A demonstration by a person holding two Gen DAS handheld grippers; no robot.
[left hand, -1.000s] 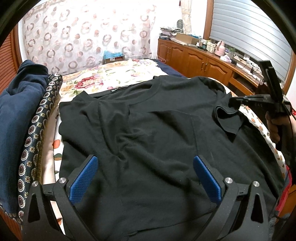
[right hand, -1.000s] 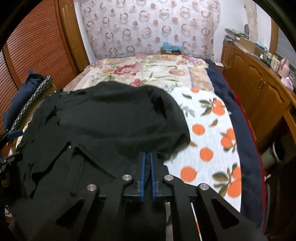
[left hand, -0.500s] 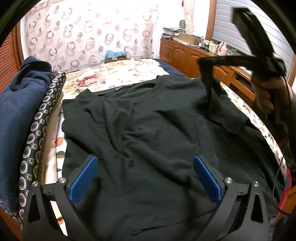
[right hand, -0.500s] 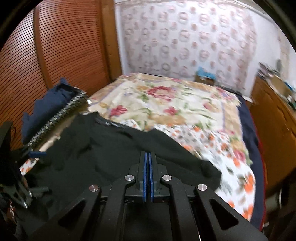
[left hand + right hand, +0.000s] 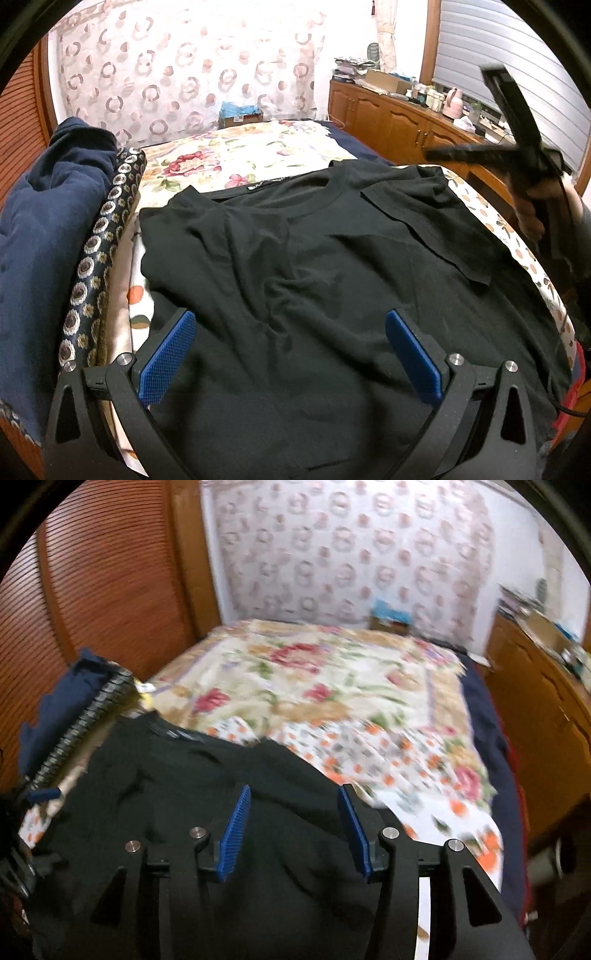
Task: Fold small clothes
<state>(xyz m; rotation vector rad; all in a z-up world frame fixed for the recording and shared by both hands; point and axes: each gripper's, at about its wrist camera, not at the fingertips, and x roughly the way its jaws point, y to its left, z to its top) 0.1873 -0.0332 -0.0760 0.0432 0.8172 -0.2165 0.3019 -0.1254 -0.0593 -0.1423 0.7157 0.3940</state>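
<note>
Black T-shirt (image 5: 314,295) lies lengthwise, collar toward headboard; left tongs (image 5: 288,354) wide, right tongs (image 5: 295,834) opening, empty

A floral bedspread (image 5: 258,155) covers the bed; a navy garment (image 5: 48,229) lies heaped at its left edge beside a dark cloth with ring patterns (image 5: 99,251); wooden cabinets (image 5: 391,118) line the right wall; a circle-print curtain (image 5: 177,70) hangs behind.

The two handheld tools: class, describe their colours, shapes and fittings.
Each tool, left and right, has a black frame with triangular cut-outs, silver screw heads and two flat blue ribbed pads. In the left view, a black cable trails below the right tool.
</note>
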